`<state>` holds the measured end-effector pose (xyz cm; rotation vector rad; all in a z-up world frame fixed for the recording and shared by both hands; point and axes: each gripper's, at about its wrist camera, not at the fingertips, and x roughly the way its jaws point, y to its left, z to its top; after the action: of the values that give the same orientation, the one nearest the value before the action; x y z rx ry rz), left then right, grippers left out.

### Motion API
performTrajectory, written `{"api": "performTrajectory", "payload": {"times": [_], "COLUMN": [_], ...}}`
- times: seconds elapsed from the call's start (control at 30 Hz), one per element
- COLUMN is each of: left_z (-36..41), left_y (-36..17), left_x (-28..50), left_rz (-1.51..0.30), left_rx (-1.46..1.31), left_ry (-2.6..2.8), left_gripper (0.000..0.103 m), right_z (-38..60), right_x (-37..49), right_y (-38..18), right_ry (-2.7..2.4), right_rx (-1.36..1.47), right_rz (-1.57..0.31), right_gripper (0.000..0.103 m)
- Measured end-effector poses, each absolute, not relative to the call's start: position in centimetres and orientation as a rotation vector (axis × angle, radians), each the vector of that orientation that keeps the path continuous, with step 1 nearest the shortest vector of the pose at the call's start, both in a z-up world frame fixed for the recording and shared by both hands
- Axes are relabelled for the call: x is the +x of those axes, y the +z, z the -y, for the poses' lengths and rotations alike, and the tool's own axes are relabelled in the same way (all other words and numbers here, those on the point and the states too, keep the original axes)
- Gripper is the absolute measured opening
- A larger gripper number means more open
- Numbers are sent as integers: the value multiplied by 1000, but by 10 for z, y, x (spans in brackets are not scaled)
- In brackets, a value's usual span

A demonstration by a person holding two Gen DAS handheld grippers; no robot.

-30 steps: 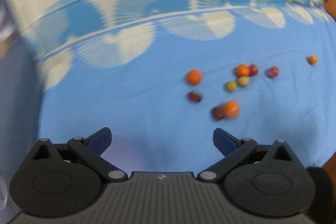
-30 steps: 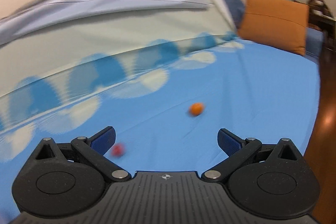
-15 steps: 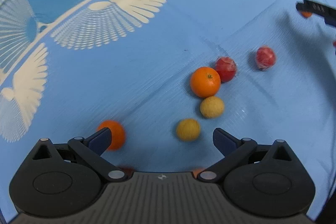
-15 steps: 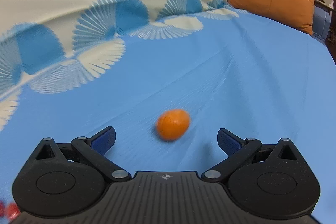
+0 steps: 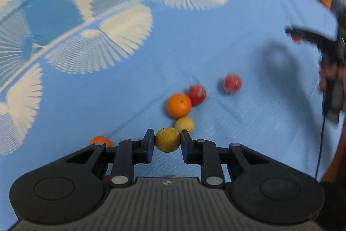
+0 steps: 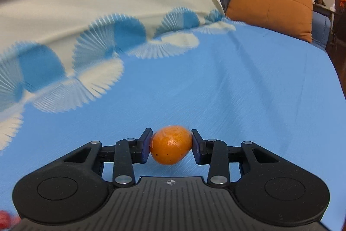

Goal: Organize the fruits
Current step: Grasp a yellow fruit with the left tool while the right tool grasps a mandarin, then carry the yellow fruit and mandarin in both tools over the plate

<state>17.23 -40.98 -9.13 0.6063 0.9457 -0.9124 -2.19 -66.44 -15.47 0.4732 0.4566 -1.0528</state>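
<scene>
The left gripper has just closed its jaws and pinches a yellow fruit on the blue bedsheet, just beside another yellow fruit and an orange. The right gripper has just closed too, and its jaws squeeze a small orange fruit lying alone on the sheet.

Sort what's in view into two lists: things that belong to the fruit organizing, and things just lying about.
Part of the job:
- left gripper, just closed on the yellow fruit
- right gripper, just closed on the small orange fruit
- large orange
- second yellow fruit
- two red fruits
- orange at left

Just lying about:
- orange cushion
- patterned blue sheet
</scene>
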Motion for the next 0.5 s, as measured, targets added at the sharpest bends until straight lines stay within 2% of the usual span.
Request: {"api": "performTrajectory", "payload": {"times": [0.23, 0.5], "left_z": [339, 214], "left_y": [-21, 24], "left_x": [141, 76], "left_rz": [-924, -963], "left_rx": [477, 414], "left_ry": [-810, -666], "left_gripper": [28, 28], "right_z": [553, 395], "right_x": [-76, -100], "right_y": [-71, -23], "right_ry": [-754, -414], "right_rx": [562, 603], "right_rz": [-311, -364], "right_gripper": [40, 40]}}
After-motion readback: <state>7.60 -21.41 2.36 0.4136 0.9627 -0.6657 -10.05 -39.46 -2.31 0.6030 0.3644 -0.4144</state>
